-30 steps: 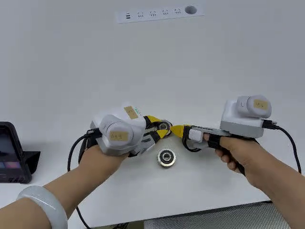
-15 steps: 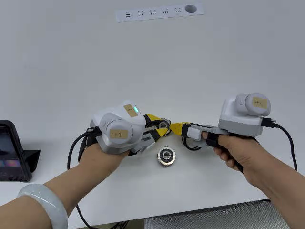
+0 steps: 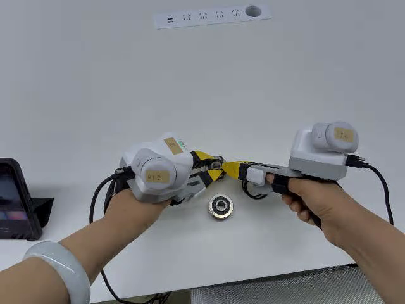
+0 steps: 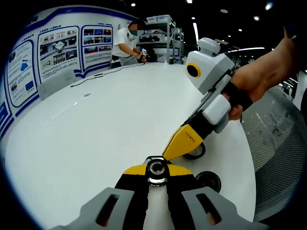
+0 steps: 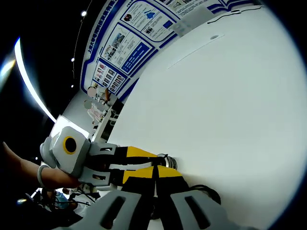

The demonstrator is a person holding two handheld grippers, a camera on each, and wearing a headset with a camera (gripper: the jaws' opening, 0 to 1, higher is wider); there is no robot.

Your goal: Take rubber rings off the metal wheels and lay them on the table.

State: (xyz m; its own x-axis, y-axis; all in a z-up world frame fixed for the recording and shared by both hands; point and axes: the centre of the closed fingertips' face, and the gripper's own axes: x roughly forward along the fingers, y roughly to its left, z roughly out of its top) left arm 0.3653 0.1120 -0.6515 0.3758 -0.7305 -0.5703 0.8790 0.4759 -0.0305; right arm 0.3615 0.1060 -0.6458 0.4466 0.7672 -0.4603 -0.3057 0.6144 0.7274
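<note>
- In the left gripper view, the left gripper (image 4: 157, 175) has its jaws clamped on a metal wheel (image 4: 157, 167). The wheel's round face and bore are turned back toward that camera.
- The right gripper (image 4: 169, 152) has its jaws pressed together, and its yellow tip touches that wheel's rim. Whether it pinches rubber cannot be told.
- That view also makes plain a loose black ring (image 4: 195, 152) lying flat on the table (image 4: 96, 124) under the right gripper.
- In the head view, a second wheel (image 3: 221, 206) lies flat with its bore up, just nearer the person than the meeting jaws.

Lab or showroom, wall posters (image 4: 60, 48), shelving (image 4: 163, 32), white workbench (image 4: 110, 115)
</note>
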